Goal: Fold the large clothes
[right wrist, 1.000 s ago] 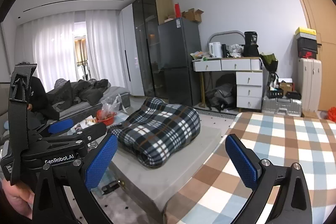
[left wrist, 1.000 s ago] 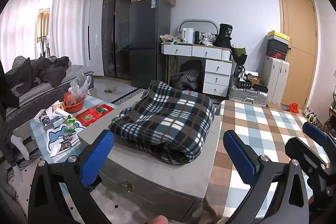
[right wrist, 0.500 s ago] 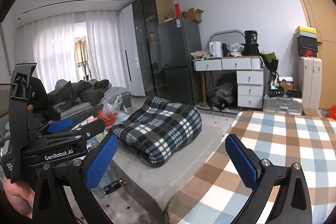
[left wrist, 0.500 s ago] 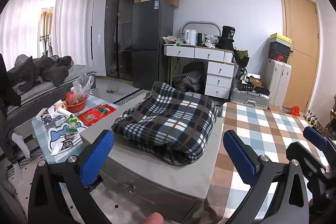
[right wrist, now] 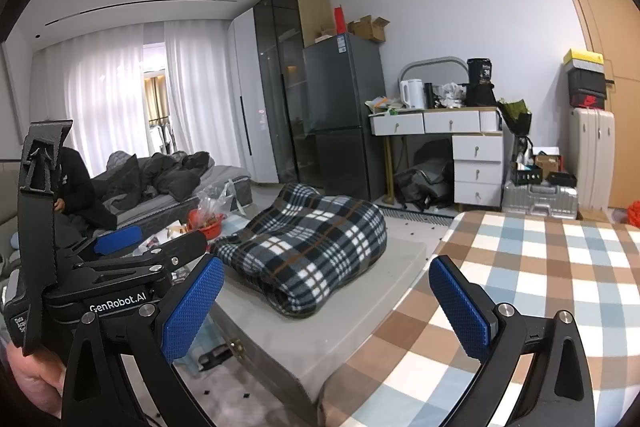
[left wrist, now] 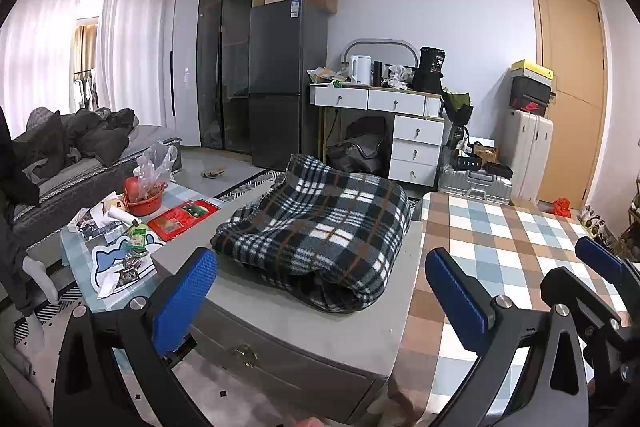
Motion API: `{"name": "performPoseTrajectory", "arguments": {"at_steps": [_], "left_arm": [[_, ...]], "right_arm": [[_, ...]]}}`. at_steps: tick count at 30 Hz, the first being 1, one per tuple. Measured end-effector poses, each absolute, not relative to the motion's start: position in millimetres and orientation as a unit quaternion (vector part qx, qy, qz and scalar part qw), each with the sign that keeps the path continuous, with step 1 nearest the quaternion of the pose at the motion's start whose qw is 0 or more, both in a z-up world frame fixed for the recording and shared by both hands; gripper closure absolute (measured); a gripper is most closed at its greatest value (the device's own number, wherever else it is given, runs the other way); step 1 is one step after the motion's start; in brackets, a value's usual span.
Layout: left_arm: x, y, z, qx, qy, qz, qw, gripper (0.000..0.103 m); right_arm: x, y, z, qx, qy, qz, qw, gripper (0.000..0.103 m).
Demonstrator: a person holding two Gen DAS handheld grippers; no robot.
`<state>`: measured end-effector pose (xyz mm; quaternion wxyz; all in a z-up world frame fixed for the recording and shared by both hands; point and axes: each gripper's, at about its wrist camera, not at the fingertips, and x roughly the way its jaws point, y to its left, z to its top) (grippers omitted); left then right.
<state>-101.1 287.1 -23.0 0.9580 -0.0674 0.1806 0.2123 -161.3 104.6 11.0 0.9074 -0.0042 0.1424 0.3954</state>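
A folded dark plaid fleece garment (left wrist: pixel 320 227) lies in a thick bundle on a grey cabinet top (left wrist: pixel 280 311); the right wrist view shows the same garment (right wrist: pixel 312 247). My left gripper (left wrist: pixel 320 299) hangs open in front of the bundle, holding nothing, its blue pads (left wrist: pixel 184 299) wide apart. My right gripper (right wrist: pixel 326 305) is open too, over the seam between the cabinet and the checked tablecloth (right wrist: pixel 520 287). The left gripper (right wrist: pixel 132 259) also appears at the left of the right wrist view, held by a hand (right wrist: pixel 28 379).
A checked table (left wrist: pixel 512 251) adjoins the cabinet on the right. A low table (left wrist: pixel 120 239) with a red bowl, a red tray and papers stands to the left. Behind are a sofa (left wrist: pixel 80 155) with dark clothes, a fridge (left wrist: pixel 288 83), a white desk (left wrist: pixel 400 131), suitcases and a door.
Both views have drifted slightly, and the plaid bundle sits a touch lower and nearer. Both grippers stay open and empty.
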Motion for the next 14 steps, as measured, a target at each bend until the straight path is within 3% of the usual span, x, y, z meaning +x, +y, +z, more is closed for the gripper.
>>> {"name": "performPoseTrajectory", "arguments": {"at_steps": [14], "left_arm": [[-101.0, 285.9, -23.1, -0.069, 0.185, 0.208, 0.958, 0.001]], "right_arm": [[-160.6, 102.6, 10.5, 0.0, 0.144, 0.398, 0.906, 0.0]]}}
